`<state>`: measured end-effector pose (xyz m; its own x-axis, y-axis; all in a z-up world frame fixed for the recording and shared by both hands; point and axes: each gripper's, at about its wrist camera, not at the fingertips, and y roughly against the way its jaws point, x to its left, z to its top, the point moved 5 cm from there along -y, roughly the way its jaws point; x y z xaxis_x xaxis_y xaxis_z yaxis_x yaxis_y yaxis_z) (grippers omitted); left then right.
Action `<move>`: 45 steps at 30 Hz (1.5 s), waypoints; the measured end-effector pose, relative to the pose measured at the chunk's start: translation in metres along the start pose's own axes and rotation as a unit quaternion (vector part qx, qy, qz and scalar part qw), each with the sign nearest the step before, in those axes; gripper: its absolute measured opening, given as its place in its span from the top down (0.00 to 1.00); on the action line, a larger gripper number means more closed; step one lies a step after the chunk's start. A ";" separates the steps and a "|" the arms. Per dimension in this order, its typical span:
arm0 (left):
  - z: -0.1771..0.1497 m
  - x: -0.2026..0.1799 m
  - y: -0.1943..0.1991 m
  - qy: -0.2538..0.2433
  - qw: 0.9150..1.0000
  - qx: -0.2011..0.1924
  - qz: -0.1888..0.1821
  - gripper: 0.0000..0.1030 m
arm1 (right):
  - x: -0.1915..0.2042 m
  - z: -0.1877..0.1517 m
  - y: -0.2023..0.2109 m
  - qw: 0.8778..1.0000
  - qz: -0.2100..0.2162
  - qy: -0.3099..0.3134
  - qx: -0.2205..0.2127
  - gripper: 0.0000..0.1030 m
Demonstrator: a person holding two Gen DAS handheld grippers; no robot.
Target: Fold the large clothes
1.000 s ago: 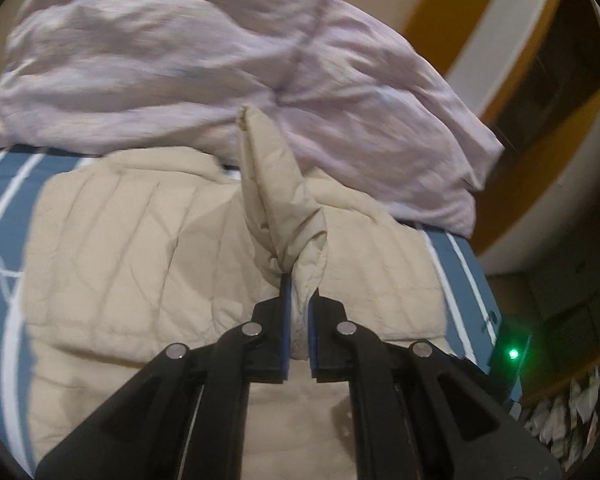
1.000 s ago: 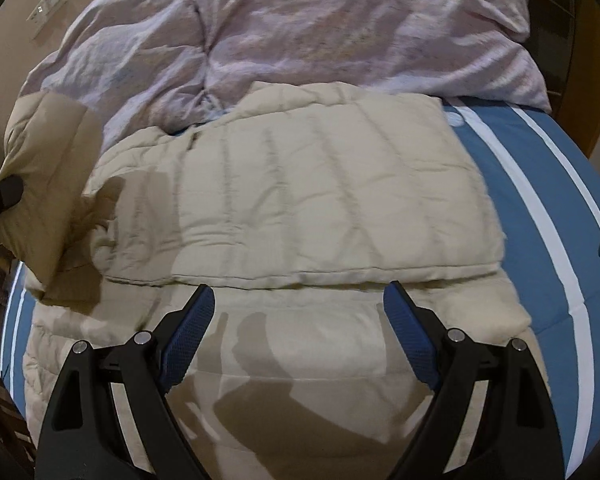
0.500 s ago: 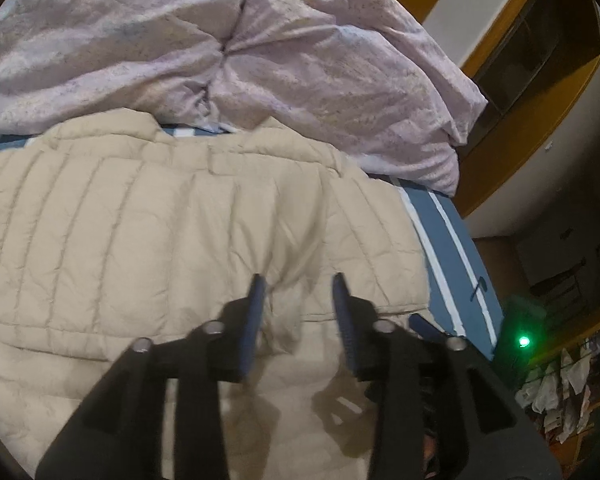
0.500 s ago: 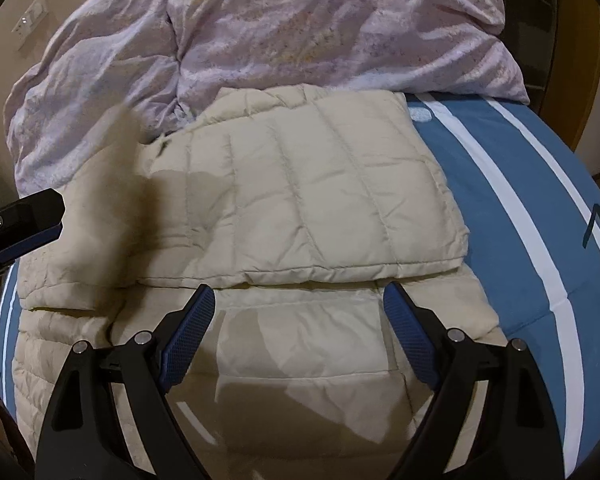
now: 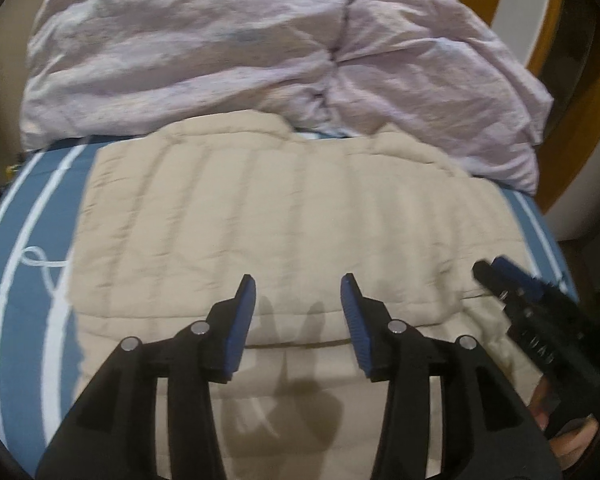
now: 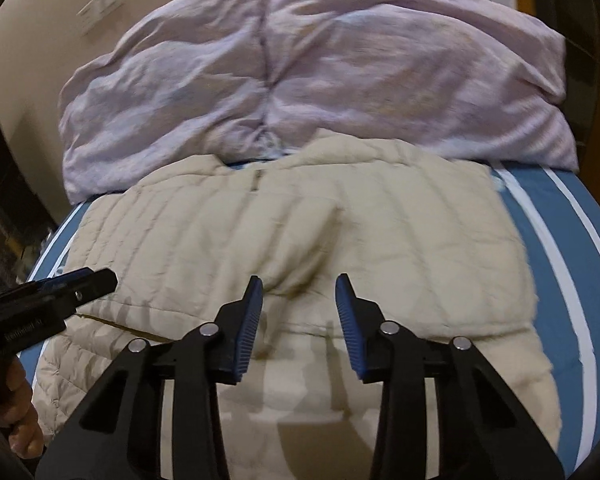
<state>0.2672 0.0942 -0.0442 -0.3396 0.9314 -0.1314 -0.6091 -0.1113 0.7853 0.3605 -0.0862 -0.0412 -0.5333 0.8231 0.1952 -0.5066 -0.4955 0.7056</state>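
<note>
While both tools angle down over the bed, neither grips anything. The left tool [image 5: 298,308] has its jaws apart and opening, with only the jacket's surface showing in the gap, not pinched. The right tool [image 6: 299,304] has its jaws apart too but closing, a raised wrinkle of the jacket just beyond its tips and no cloth between the pads.

The beige quilted jacket [image 5: 284,216] lies flat on the bed, its upper part folded down so that a folded edge runs across just ahead of both tools.

From the left wrist view, the right tool [image 5: 512,284] shows at 4 o'clock, side-on and blurred, with part of the hand [image 5: 568,440] that carries it below. From the right wrist view, the left tool [image 6: 80,284] comes in at 9 o'clock over the jacket's left edge, its hand [image 6: 20,412] at 8 o'clock. Only this view shows the wall plate [image 6: 100,8] at 11 o'clock.

A crumpled lilac duvet [image 6: 312,68] is heaped at 12 o'clock, touching the jacket's far edge. The blue bed sheet [image 5: 28,240] with white stripes shows on either side. Shadows of the tools fall on the near part of the jacket.
</note>
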 end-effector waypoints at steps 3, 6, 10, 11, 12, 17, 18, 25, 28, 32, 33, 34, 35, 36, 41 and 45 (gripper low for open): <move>-0.007 0.018 0.002 -0.003 1.000 -0.002 0.024 0.54 | 0.014 -0.001 -0.014 1.000 0.001 0.023 0.008 0.66; -0.015 0.033 0.004 -0.007 0.999 -0.003 0.040 0.52 | 0.019 -0.008 -0.035 0.998 -0.018 0.042 0.031 0.66; -0.026 0.052 0.008 -0.004 0.999 0.001 0.052 0.47 | 0.004 -0.019 -0.064 0.996 -0.039 0.022 0.073 0.66; -0.030 0.059 0.011 -0.003 0.999 0.002 0.053 0.45 | 0.001 -0.018 -0.063 0.997 -0.036 0.015 0.074 0.66; -0.034 0.063 0.013 -0.002 0.999 0.002 0.054 0.41 | 0.000 -0.017 -0.061 0.997 -0.033 0.011 0.074 0.65; -0.057 0.093 0.028 0.000 0.998 0.003 0.064 0.37 | -0.008 -0.021 -0.036 0.997 -0.011 -0.005 0.077 0.44; -0.062 0.097 0.031 0.002 0.998 0.004 0.066 0.36 | -0.011 -0.023 -0.028 0.997 -0.008 -0.007 0.074 0.37; -0.108 0.132 0.066 0.008 0.998 0.003 0.069 0.34 | -0.044 -0.047 0.025 0.998 -0.015 0.012 0.065 0.35; -0.128 0.144 0.081 0.019 0.998 0.001 0.058 0.34 | -0.067 -0.063 0.052 0.998 -0.025 0.021 0.056 0.35; -0.157 0.156 0.096 0.036 0.999 0.001 0.036 0.34 | -0.104 -0.093 0.091 0.998 -0.047 0.026 0.043 0.35; -0.162 0.157 0.098 0.039 0.999 0.001 0.032 0.34 | -0.110 -0.098 0.096 0.998 -0.049 0.024 0.044 0.35; -0.167 0.158 0.099 0.041 0.999 0.001 0.027 0.34 | -0.119 -0.108 0.105 0.998 -0.050 0.019 0.044 0.35; -0.173 0.159 0.102 0.041 0.999 -0.001 0.022 0.34 | -0.127 -0.117 0.111 0.998 -0.051 0.016 0.044 0.35; -0.177 0.159 0.103 0.042 0.999 -0.002 0.020 0.34 | -0.135 -0.126 0.117 0.998 -0.053 0.011 0.043 0.35; -0.197 0.159 0.105 0.061 0.998 -0.004 -0.018 0.34 | -0.159 -0.164 0.132 0.998 -0.046 -0.017 0.046 0.35; -0.208 0.158 0.107 0.071 0.997 -0.006 -0.034 0.34 | -0.168 -0.180 0.141 0.998 -0.027 -0.038 0.035 0.35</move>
<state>-0.0004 0.1579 -0.1067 -0.3945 0.8787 -0.2688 -0.6426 -0.0547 0.7643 0.2570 -0.3445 -0.0974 -0.4523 0.8682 0.2040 -0.4828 -0.4307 0.7625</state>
